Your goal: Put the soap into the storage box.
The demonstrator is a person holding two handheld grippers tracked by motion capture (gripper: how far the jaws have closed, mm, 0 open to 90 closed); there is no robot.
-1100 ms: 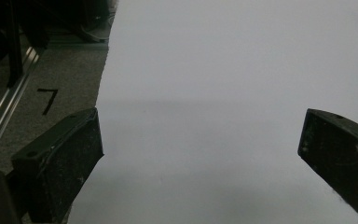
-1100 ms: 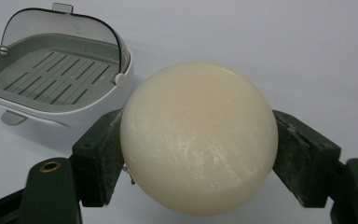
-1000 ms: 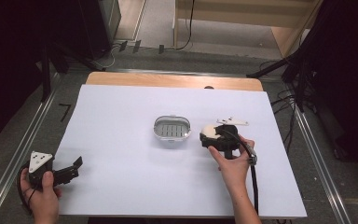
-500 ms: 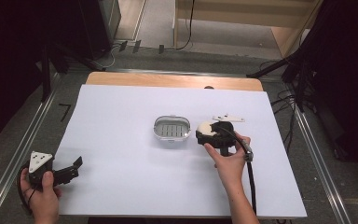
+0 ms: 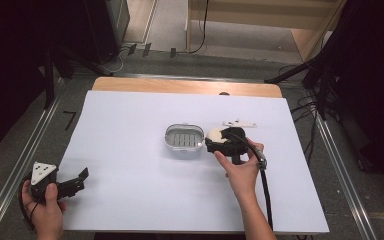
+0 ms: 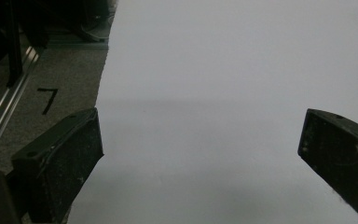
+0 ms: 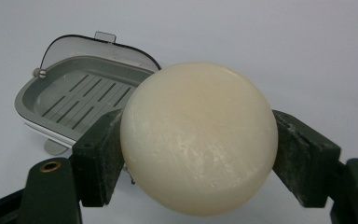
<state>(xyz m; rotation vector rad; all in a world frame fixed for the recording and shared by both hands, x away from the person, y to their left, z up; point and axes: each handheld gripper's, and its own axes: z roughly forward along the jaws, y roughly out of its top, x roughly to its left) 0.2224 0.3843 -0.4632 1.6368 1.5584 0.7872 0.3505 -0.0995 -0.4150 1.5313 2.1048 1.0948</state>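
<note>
Gripping a round, cream-coloured bar of soap (image 7: 199, 138), the right gripper (image 5: 219, 141) is pressing one black jaw against each side of the bar, so the jaws are standing apart only by the bar's width. In the right gripper view the soap is sitting squarely between the two jaws, its pale face turned toward the camera and lightly scuffed. In the high view the soap (image 5: 214, 134) is showing as a pale patch just to the right of the soap dish (image 5: 184, 138), apart from the dish rim, though whether it is resting on the surface or raised off it cannot be told. The soap dish, a grey rounded tray with a slotted floor (image 7: 77, 100), is lying open and unoccupied near the middle of the white table (image 5: 130, 190). The right hand (image 5: 240, 167) is wrapping the gripper body from the near side of the dish, with the cable trailing back toward the table edge.

Well to the near left of the soap dish, the left gripper (image 5: 79, 179) is sitting low in the left hand (image 5: 42, 200) at the table's near-left corner. Its jaws are standing wide apart and are holding nothing, with bare table between them in the left gripper view.
</note>
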